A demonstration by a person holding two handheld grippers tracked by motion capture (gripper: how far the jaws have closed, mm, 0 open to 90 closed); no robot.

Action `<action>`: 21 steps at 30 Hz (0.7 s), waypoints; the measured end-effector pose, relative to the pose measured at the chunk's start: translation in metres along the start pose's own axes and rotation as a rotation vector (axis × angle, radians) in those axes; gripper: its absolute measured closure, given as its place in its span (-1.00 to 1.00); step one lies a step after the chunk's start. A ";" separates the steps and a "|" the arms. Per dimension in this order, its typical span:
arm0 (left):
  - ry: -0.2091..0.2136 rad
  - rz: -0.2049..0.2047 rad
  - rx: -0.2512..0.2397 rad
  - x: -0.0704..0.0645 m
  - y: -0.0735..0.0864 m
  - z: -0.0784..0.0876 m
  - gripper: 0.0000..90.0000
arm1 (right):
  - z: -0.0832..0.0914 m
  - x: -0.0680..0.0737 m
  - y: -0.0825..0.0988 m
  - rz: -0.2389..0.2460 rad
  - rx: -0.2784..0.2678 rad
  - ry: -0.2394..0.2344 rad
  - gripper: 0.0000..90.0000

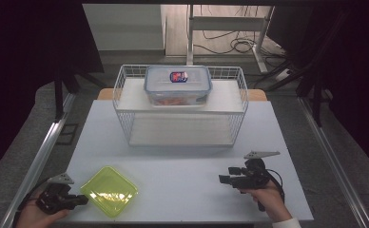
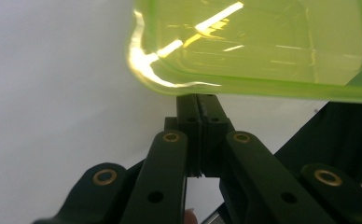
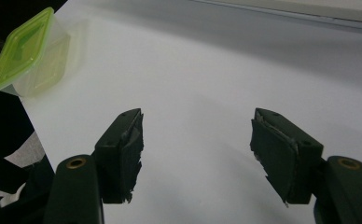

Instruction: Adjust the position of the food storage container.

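- Left gripper sits at the bottom left of the high view, hand low at the table's near edge, pointing right toward the green-lidded box.
- Left gripper view: jaws are pressed together, tips right at the rim of the box, which fills the top of the frame. Clenched on the rim edge as far as I can see; the contact itself is hidden under the rim.
- The box rests on the white table, lower left of the high view.
- Right gripper is at the lower right of the high view, held level, pointing left; the hand wraps the grip from below, white sleeve cuff at the frame edge.
- Right gripper view: jaws apart, nothing between them, bare table beyond. Released.
- The same box shows in the upper left of that view, well apart from the right jaws.
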State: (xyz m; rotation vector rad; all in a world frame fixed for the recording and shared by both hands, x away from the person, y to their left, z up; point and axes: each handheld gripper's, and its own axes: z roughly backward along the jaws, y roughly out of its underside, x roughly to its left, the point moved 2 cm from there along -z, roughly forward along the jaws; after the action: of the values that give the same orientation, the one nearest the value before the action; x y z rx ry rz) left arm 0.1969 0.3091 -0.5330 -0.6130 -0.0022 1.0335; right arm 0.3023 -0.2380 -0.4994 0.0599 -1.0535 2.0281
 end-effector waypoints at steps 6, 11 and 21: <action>0.049 -0.028 0.003 -0.011 -0.003 -0.008 0.99 | 0.001 -0.001 0.000 -0.001 -0.002 0.001 -0.23; 0.080 -0.056 0.006 -0.022 -0.005 -0.012 0.99 | -0.001 -0.002 0.001 0.000 0.003 0.002 -0.23; 0.112 -0.094 -0.008 -0.041 -0.028 -0.032 1.00 | -0.001 -0.002 0.001 -0.006 0.003 0.000 -0.23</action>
State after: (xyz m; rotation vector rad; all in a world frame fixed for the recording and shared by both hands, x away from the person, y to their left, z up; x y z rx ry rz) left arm 0.2070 0.2513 -0.5347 -0.6715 0.0619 0.9076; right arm 0.3036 -0.2389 -0.5011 0.0644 -1.0492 2.0246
